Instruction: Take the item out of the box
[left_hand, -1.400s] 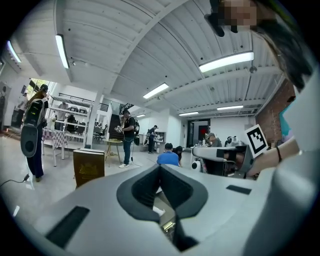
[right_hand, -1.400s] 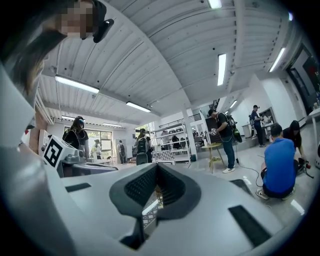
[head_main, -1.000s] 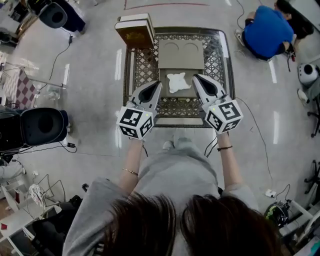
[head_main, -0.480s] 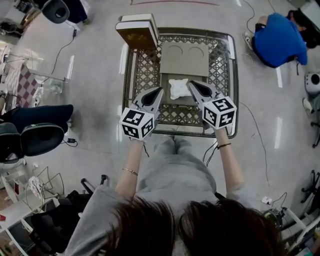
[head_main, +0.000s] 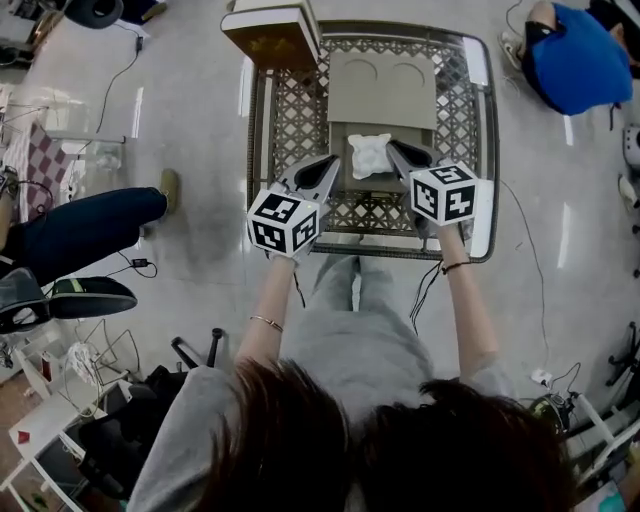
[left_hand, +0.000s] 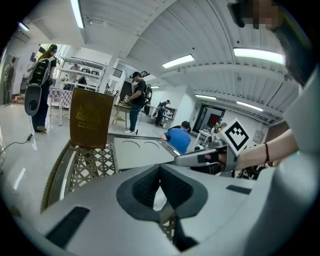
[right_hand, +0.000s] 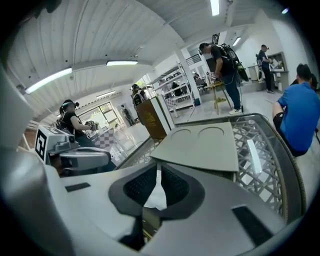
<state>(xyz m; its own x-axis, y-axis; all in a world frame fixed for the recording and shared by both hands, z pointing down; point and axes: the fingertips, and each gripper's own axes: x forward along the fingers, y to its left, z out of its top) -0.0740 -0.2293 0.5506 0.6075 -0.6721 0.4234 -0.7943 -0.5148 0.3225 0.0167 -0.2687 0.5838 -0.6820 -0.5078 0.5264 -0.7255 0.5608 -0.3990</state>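
Note:
An open grey cardboard box lies on a metal lattice table, its lid folded back. A crumpled white item sits inside it. My left gripper is shut and empty, with its tips just left of the box. In the left gripper view its jaws meet, and the white item shows below them. My right gripper is shut with its tips at the item's right corner. Whether it touches the item I cannot tell. The right gripper frames the white item just beyond its jaws.
A brown box stands upright on the table's far left corner. A person in blue crouches on the floor at the far right. Someone's leg stretches in from the left. Cables trail over the floor.
Both grippers have moved forward over the table toward the box. The right tips have come up to the white item's corner. A leg has come into view at the left.

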